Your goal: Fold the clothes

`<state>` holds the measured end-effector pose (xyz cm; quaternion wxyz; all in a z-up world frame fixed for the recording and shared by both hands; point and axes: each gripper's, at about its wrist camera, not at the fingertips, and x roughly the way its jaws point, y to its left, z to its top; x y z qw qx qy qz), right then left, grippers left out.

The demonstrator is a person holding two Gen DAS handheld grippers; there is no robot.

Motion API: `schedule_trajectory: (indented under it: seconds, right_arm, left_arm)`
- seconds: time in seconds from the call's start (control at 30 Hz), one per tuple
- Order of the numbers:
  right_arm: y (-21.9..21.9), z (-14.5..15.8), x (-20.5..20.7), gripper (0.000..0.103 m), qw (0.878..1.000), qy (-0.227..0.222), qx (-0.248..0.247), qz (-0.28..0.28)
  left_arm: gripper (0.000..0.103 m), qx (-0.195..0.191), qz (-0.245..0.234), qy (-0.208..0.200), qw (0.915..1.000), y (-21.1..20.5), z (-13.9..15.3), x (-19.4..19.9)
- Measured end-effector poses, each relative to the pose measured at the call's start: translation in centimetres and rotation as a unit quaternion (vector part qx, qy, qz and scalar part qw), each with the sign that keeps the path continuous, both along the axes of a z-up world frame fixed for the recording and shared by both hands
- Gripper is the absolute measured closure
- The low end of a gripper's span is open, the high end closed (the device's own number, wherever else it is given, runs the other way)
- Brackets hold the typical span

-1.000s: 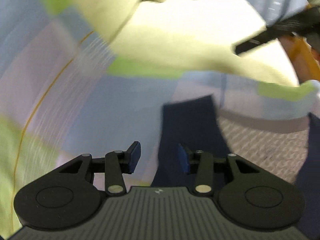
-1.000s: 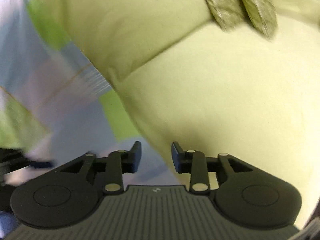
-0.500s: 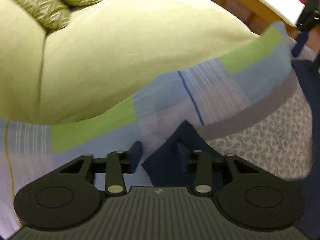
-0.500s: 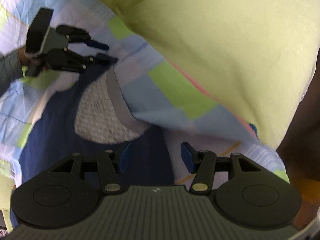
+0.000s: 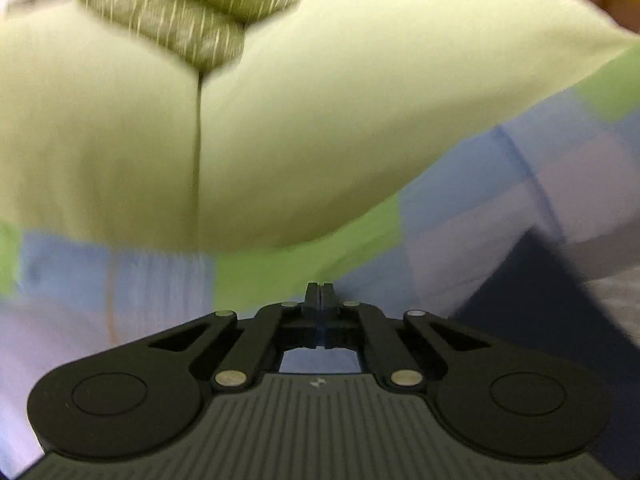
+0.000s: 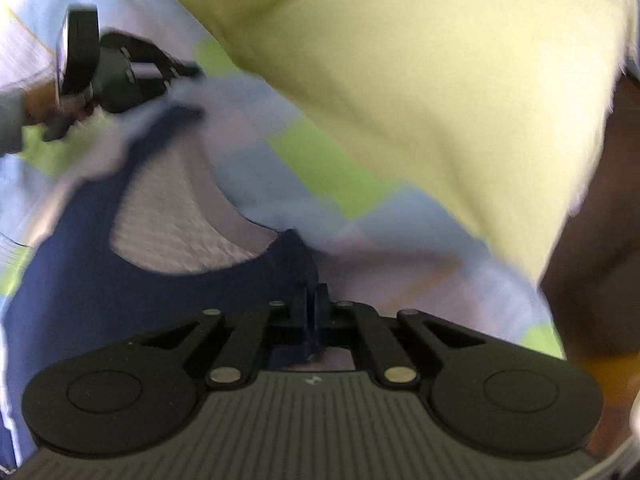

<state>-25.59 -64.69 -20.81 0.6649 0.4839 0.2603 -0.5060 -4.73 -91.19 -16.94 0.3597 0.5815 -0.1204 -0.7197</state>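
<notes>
Jaws first: the right gripper (image 6: 313,296) is pinched fully together, and a fold of the navy garment (image 6: 80,264) runs up right between its fingers, so it's got the cloth by one shoulder strap. The left gripper (image 5: 319,294) is closed tight too, fingers pressed flat with no gap. In its own camera you can't really see fabric at the tips, but the right wrist view shows it over at the far left with the other navy strap reaching up to its tip, so it looks like it has that one, though everything there is pretty blurry.

Moving outward, the garment looks like a tank top or vest type thing: navy outside, with a pale grey patterned lining (image 6: 176,224) showing through the scooped neck opening between the two straps. It lies spread on a patchwork bedsheet (image 6: 332,160) of light blue, lilac and bright green blocks. In the left wrist view only a dark navy edge (image 5: 532,292) shows at the right.

A bit of the person's hand (image 6: 38,100) and a grey sleeve show behind the left gripper.

Further back there's a big pale yellow-green cover (image 5: 320,120), and two olive patterned pillows (image 5: 188,12) on top of that.
</notes>
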Motion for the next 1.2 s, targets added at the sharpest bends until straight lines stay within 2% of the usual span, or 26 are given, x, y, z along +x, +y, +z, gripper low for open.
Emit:
schedule_trajectory:
  seconds: [0.03,0.07,0.1,0.13,0.17,0.2,0.23,0.27,0.3,0.33,0.43,0.47,0.5,0.53,0.57,0.6,0.63,0.67,0.73,0.77,0.8,0.83,0.97,1.07,1.1,1.2]
  right_arm:
    - [-0.1,0.5,0.1,0.099,1.0,0.02,-0.004,-0.003]
    - [-0.1,1.4,0.3,0.098,0.999,0.051,-0.01,-0.006]
    - [-0.2,2.1,0.3,0.097,0.996,0.084,-0.017,-0.009]
    - [-0.3,3.2,0.3,0.084,0.986,0.161,-0.027,-0.02]
    - [-0.5,4.2,0.1,0.076,0.975,0.218,-0.031,-0.033]
    - [-0.5,4.9,-0.2,0.076,0.971,0.233,-0.033,-0.042]
    - [-0.1,6.2,-0.5,0.076,0.976,0.206,-0.046,-0.045]
    - [0.4,7.6,-0.2,0.076,0.985,0.155,-0.062,-0.037]
    - [0.7,8.3,0.3,0.076,0.989,0.125,-0.07,-0.024]
    - [1.2,9.0,1.9,0.076,0.993,0.089,-0.079,0.011]
    - [2.9,9.1,7.2,0.076,0.992,0.019,-0.071,0.107]
    - [3.7,8.2,9.7,0.075,0.988,-0.005,-0.054,0.143]
    - [4.0,7.5,11.2,0.075,0.986,-0.014,-0.038,0.162]
    - [4.4,6.4,12.7,0.075,0.986,0.006,-0.016,0.168]
    - [5.0,4.9,14.5,0.076,0.984,0.036,0.011,0.173]
    - [5.4,4.5,15.4,0.081,0.983,0.063,0.017,0.17]
    - [5.7,5.1,16.2,0.08,0.983,0.089,0.009,0.158]
    - [6.2,6.4,17.0,0.077,0.984,0.104,-0.005,0.143]
    - [7.7,9.4,17.8,0.075,0.986,0.089,-0.048,0.132]
    - [9.2,10.1,18.8,0.073,0.988,0.072,-0.057,0.128]
    - [10.8,9.9,20.0,0.065,0.99,0.056,-0.05,0.122]
    - [12.4,9.7,21.2,0.055,0.991,0.041,-0.042,0.117]
    - [18.8,9.0,26.1,0.052,0.995,-0.02,-0.012,0.095]
    - [23.6,8.4,29.7,0.052,0.995,-0.065,0.01,0.078]
    - [25.2,8.2,30.9,0.052,0.994,-0.08,0.018,0.072]
    - [30.0,7.6,34.6,0.052,0.99,-0.126,0.04,0.055]
  left_arm:
    - [0.092,-0.009,0.008,0.005,0.9999,0.4,0.6,0.1]
    - [0.091,-0.024,0.032,0.027,0.9988,1.2,2.4,0.9]
    - [0.091,-0.022,0.062,0.048,0.9967,1.8,3.9,2.1]
    - [0.091,-0.021,0.092,0.068,0.9932,2.3,5.4,3.4]
    - [0.091,-0.018,0.124,0.089,0.9881,3.0,6.9,4.8]
    - [0.087,-0.008,0.167,0.112,0.9795,4.4,8.3,7.0]
    - [0.078,0.002,0.209,0.135,0.9685,5.7,9.7,9.2]
    - [0.074,0.012,0.255,0.157,0.9541,7.5,11.0,11.6]
    - [0.069,0.019,0.304,0.175,0.9361,10.8,11.8,14.5]
    - [0.069,0.024,0.316,0.176,0.9318,12.0,11.9,15.3]
    - [0.069,0.093,0.392,0.153,0.9022,23.3,9.5,19.8]
    - [0.069,0.105,0.398,0.142,0.9004,25.0,8.9,20.1]
    - [0.067,0.125,0.405,0.118,0.8979,28.6,7.3,20.7]
    - [0.064,0.137,0.407,0.096,0.8981,31.5,6.2,21.3]
    - [0.064,0.141,0.409,0.087,0.8975,32.7,5.8,21.8]
    - [0.064,0.145,0.414,0.077,0.8953,34.9,5.5,22.9]
    - [0.064,0.143,0.42,0.088,0.8919,36.2,5.9,24.0]
    - [0.063,0.137,0.432,0.128,0.8821,38.4,7.1,26.6]
    - [0.051,0.133,0.441,0.162,0.8728,39.9,8.1,29.0]
    - [0.049,0.122,0.443,0.186,0.8687,41.0,8.8,31.3]
    - [0.048,0.104,0.44,0.202,0.869,42.3,9.3,34.1]
    - [0.048,0.101,0.439,0.202,0.8695,42.4,9.3,34.8]
    - [0.049,0.079,0.436,0.197,0.8748,43.1,8.4,42.5]
    - [0.049,0.067,0.406,0.173,0.8947,42.0,6.8,46.1]
    - [0.049,0.066,0.384,0.157,0.9075,41.4,6.0,46.9]
    - [0.049,0.064,0.342,0.132,0.9284,40.4,4.6,47.3]
